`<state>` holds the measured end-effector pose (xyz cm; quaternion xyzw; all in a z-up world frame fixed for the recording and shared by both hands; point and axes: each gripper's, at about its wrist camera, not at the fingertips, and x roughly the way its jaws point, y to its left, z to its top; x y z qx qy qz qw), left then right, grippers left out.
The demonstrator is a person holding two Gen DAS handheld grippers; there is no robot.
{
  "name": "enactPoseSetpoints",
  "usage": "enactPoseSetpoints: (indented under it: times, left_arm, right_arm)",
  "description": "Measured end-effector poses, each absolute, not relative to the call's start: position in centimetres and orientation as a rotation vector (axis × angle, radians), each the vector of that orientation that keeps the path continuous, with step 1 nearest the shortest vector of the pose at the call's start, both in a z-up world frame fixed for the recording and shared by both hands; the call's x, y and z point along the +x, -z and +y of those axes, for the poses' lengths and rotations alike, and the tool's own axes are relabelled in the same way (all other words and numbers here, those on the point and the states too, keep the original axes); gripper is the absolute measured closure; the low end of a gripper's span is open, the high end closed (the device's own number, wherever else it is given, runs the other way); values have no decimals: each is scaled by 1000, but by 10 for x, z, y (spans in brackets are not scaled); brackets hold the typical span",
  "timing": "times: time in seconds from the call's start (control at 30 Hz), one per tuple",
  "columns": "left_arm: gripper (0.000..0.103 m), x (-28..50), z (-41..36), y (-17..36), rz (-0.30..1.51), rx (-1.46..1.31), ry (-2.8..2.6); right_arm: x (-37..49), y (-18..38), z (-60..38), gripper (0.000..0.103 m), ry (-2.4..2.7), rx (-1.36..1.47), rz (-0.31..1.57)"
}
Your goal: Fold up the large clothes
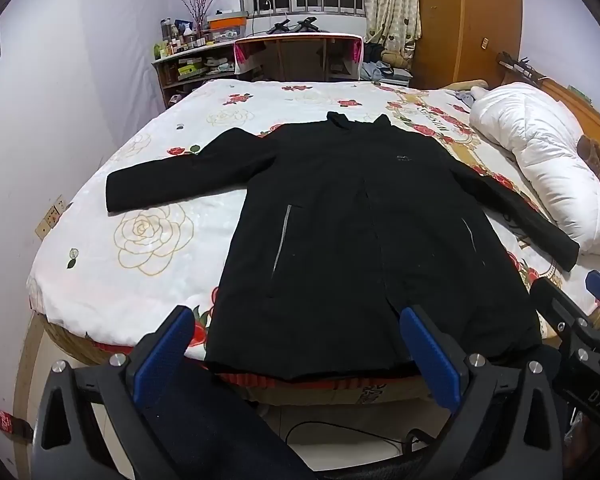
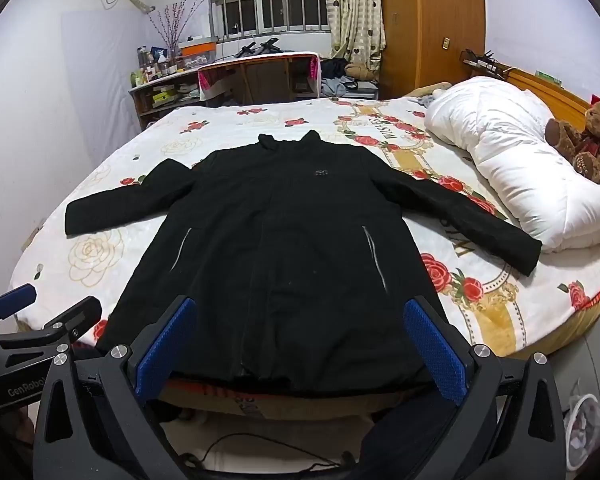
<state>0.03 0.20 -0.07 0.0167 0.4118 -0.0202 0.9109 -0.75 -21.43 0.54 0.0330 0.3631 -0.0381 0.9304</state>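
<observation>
A long black jacket (image 1: pixel 340 216) lies flat, front up, on the rose-patterned bed, collar at the far side, hem at the near edge, both sleeves spread out. It also shows in the right wrist view (image 2: pixel 284 232). My left gripper (image 1: pixel 296 344) is open and empty, held just short of the hem. My right gripper (image 2: pixel 300 336) is open and empty, also in front of the hem. The right gripper shows at the right edge of the left wrist view (image 1: pixel 572 300), and the left gripper at the left edge of the right wrist view (image 2: pixel 44 308).
The bed sheet (image 1: pixel 140 232) has bare areas left of the jacket. A rolled white duvet (image 2: pixel 512 168) lies along the right side, touching the jacket's right cuff. A teddy bear (image 2: pixel 588 140) sits behind it. A desk and shelves (image 1: pixel 292 56) stand past the bed. A cable (image 1: pixel 340 428) lies on the floor.
</observation>
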Motion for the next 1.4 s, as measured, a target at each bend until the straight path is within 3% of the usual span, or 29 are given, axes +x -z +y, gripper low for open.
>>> enactPoseSetpoints:
  times: [1.4]
  left_arm:
    - [0,-1,3,-6,829,40,-2]
  right_arm:
    - [-16,-10,-214,0,81,43,703]
